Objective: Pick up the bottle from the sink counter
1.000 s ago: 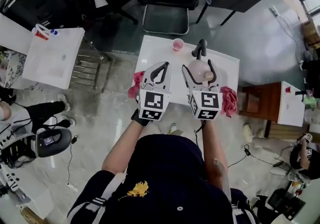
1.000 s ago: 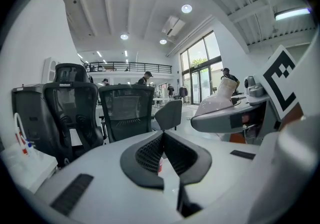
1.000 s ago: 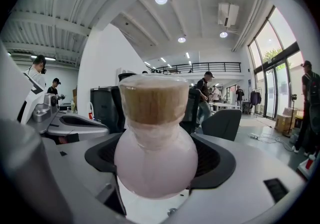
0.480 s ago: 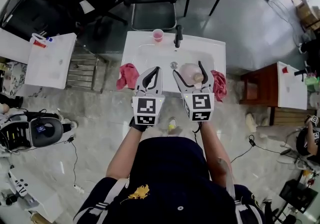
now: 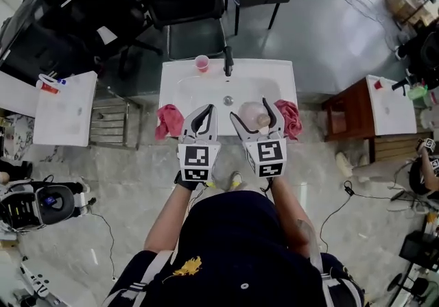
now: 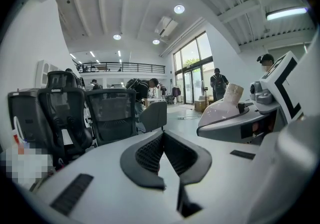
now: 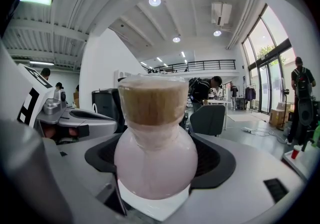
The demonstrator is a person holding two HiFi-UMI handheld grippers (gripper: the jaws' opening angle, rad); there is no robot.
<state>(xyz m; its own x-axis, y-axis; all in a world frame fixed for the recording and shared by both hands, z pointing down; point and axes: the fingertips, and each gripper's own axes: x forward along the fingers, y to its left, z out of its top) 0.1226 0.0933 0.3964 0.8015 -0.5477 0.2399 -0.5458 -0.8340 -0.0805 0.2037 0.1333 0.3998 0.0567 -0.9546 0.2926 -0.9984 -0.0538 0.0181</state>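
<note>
Right hand-held gripper [image 5: 250, 112], in the head view, is clamped round the pink bottle [image 5: 255, 114] over the front of the sink surface [image 5: 177, 74], the bottle's base hidden; the left hand-held gripper [image 5: 204, 111] beside it has its jaws together. In the left gripper view, the pads meet at the tips with nothing between. In the right gripper view, the bottle fills the jaws and hides their tips.

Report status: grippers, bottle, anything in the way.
Right gripper shut on bottle. Left gripper shut, empty. Bottle upright in grip. Nothing in the way.
</note>
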